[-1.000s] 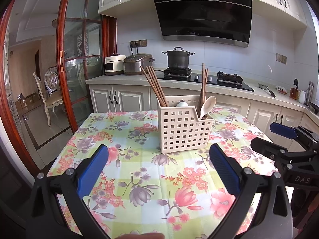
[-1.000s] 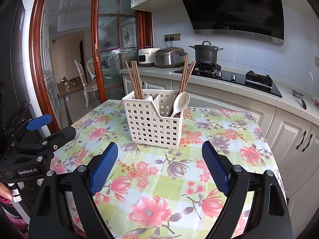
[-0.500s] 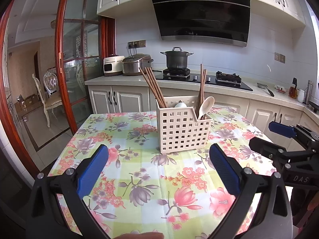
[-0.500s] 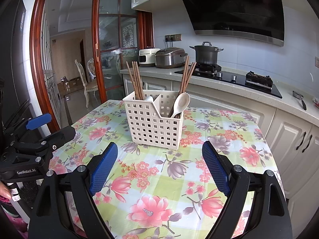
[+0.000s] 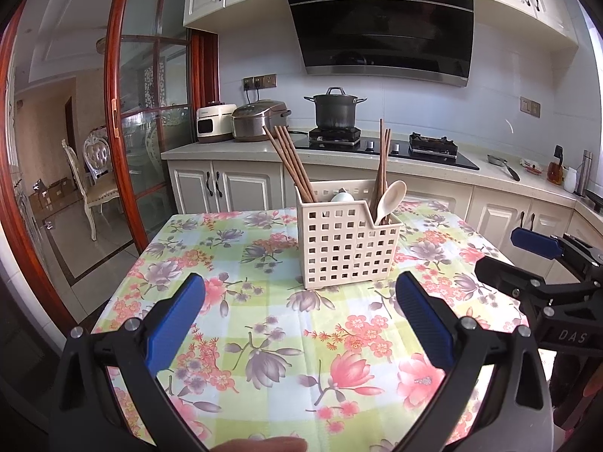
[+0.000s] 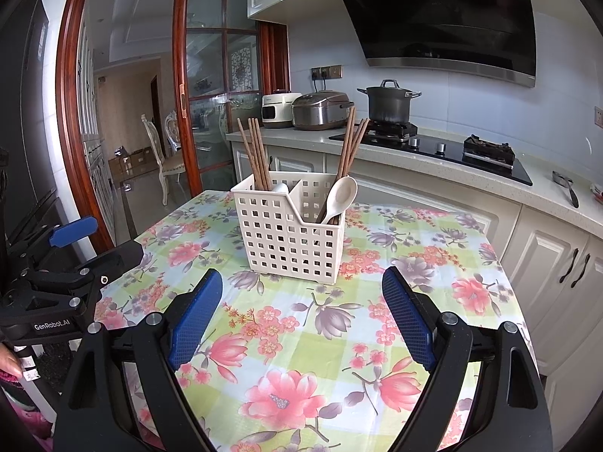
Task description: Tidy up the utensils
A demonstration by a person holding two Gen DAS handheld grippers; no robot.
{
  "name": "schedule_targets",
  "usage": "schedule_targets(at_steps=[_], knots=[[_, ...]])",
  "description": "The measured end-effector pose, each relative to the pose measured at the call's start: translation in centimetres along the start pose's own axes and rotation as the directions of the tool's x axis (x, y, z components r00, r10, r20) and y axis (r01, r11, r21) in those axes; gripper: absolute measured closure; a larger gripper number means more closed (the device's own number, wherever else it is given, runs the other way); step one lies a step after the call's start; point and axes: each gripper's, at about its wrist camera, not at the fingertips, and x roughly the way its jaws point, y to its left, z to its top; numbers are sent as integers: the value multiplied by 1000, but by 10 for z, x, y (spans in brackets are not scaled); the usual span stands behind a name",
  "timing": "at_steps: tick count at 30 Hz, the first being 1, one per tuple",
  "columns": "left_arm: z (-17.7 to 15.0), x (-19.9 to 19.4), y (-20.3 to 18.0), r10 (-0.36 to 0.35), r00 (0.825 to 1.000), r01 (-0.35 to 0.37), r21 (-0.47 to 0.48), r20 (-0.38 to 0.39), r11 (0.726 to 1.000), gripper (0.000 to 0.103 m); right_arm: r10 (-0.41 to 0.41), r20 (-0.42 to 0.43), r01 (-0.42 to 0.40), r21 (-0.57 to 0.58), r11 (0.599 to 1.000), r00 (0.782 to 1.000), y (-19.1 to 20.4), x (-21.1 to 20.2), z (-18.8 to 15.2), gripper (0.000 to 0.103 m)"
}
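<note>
Two spoons (image 5: 392, 196), second perhaps (image 6: 280, 187), divider (image 6: 297, 188) right-view

1. A cream plastic caddy (image 5: 348, 248), matt and pierced with square holes, stands on a floral tablecloth (image 5: 264, 339) with a faint sheen.
2. Inside the caddy, brown wooden chopsticks (image 5: 290, 164) look smooth; a pale spoon (image 5: 390, 196) beside them looks glossy, as of glazed ceramic or plastic.
3. Nearer the camera than the caddy, the left gripper (image 5: 299, 314) and right gripper (image 6: 301, 310) show matt black plastic frames, metal screw heads and finely ribbed blue fingers (image 6: 194, 318).
4. Behind the caddy, a dark metal pot (image 5: 335, 109) sits on a glossy black hob (image 5: 395, 148) under a shiny black hood (image 5: 380, 22); a brushed-steel cooker (image 5: 260, 120) rests on speckled stone counter (image 5: 226, 148).
</note>
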Motion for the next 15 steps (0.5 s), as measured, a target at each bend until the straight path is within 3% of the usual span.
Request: schedule_targets(at_steps=[15], knots=[[2, 3, 0, 43, 999, -43, 21, 16, 999, 5, -2, 3, 2, 3, 1000, 1000, -1, 1, -2, 22]])
